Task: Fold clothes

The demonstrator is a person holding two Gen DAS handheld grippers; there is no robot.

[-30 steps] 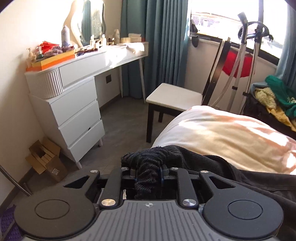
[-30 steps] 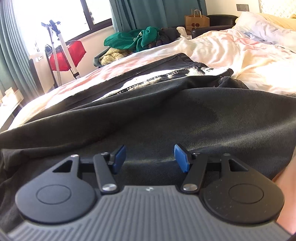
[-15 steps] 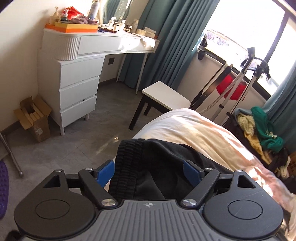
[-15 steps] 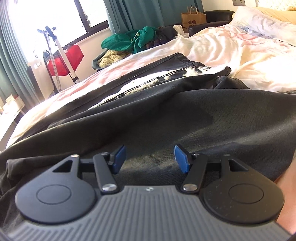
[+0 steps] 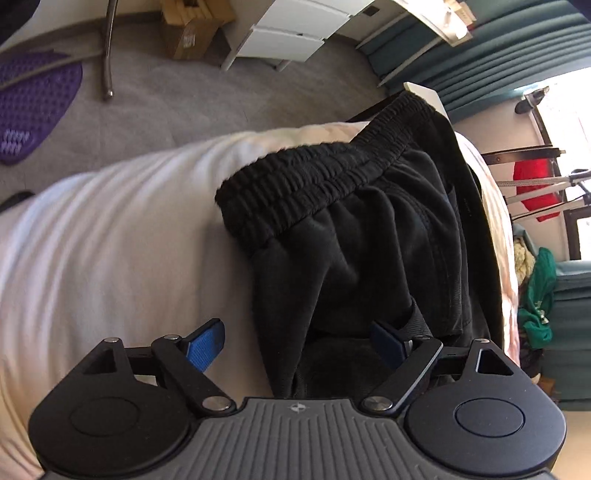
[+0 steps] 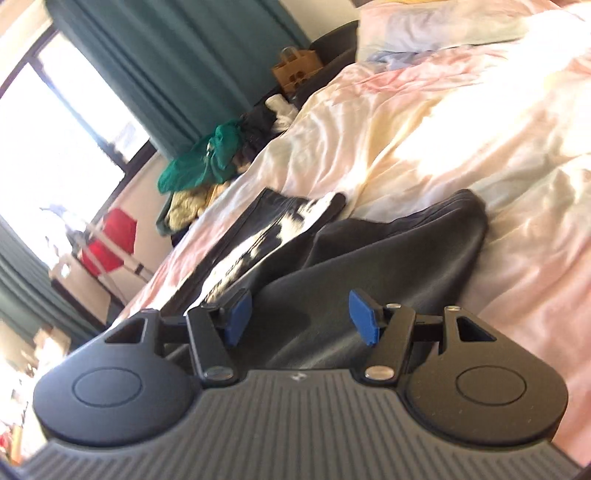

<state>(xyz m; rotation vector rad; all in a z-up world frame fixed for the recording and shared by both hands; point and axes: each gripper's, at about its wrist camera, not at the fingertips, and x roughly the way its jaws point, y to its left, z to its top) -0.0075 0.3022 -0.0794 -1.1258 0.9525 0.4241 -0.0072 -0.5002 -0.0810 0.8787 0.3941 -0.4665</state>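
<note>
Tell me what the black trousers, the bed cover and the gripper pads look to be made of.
Black trousers: soft matte knit, probably cotton jersey or fleece, with a ribbed, gathered elastic waistband.
Bed cover: thin woven fabric, slight sheen, finely creased; likely cotton.
Pads: blue with a textured face, apparently rubber or grip tape.

Bed (image 6: 461, 155) carrying rumpled cream-and-pink duvet, sunlight falling across it. Black trousers (image 5: 369, 229) lying directly on duvet, ribbed waistband (image 5: 314, 184) sitting near bed's rounded corner, dark fabric (image 6: 369, 266) stretching along mattress. Pillow (image 6: 424, 29) resting at far end.
</note>
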